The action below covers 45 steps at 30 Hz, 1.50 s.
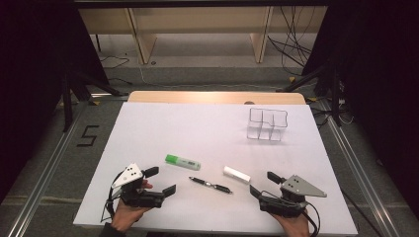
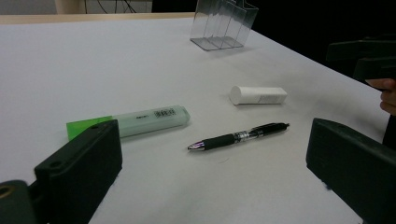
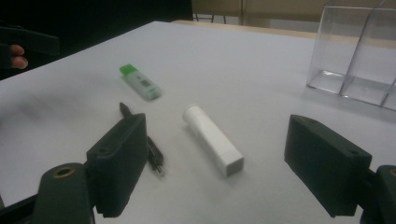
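Your left hand-held gripper (image 1: pixel 159 180) sits low at the near left of the white surface (image 1: pixel 197 128), jaws spread wide and holding nothing, pointed toward the middle. Your right hand-held gripper (image 1: pixel 263 184) mirrors it at the near right, jaws likewise parted and empty, angled inward. Both forearms enter over the near edge.

Between the two lie three items, each apart from the others: a green highlighter (image 1: pixel 182 161) nearest your left hand-held gripper, a black pen (image 1: pixel 210 185) in the centre closest to you, and a white tube (image 1: pixel 236 174) just beyond the pen toward your right. In the left gripper view the highlighter (image 2: pixel 135 120) runs behind the left jaw, with the pen (image 2: pixel 238 136) and tube (image 2: pixel 258 94) in the open gap. In the right gripper view the tube (image 3: pixel 213 139) lies between the jaws and the pen (image 3: pixel 154 149) passes behind the left one.

A clear compartmented organizer (image 1: pixel 267 124) stands upright at the far right, well apart from everything. The wide middle and far left of the surface are bare.
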{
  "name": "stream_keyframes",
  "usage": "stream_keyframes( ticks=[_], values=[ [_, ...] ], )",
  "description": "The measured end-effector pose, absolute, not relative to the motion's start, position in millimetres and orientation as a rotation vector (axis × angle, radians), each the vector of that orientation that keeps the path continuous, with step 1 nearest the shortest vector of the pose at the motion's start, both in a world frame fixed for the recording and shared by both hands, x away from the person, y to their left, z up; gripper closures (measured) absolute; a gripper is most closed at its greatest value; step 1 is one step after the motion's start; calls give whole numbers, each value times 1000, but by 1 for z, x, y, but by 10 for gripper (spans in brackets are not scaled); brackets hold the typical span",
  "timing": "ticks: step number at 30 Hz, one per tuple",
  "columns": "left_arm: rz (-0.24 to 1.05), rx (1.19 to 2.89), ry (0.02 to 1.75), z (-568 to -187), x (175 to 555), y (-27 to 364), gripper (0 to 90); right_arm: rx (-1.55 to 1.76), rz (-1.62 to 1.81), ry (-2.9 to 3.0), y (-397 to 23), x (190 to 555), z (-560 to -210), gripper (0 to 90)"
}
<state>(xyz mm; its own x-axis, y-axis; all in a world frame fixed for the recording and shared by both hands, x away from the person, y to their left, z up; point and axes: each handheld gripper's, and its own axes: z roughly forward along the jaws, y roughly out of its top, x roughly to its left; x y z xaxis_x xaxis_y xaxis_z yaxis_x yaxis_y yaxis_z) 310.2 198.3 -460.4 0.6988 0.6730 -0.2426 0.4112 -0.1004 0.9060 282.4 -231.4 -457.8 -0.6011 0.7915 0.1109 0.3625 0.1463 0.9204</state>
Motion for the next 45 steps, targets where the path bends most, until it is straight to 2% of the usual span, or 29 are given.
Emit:
stream_keyframes(
  ticks=[21, 30, 34, 45],
  values=[
    [280, 1730, 868, -460, 311, 198, 30, 1120, 1422, 2004, -234, 288, -454, 230],
    [283, 1731, 867, -460, 312, 198, 30, 1151, 1348, 1965, -247, 307, -445, 275],
    [284, 1733, 866, -460, 311, 198, 30, 1216, 1351, 1918, -262, 323, -440, 344],
    [287, 1728, 865, -460, 311, 199, 31, 1318, 1232, 1827, -289, 365, -435, 646]
  ],
)
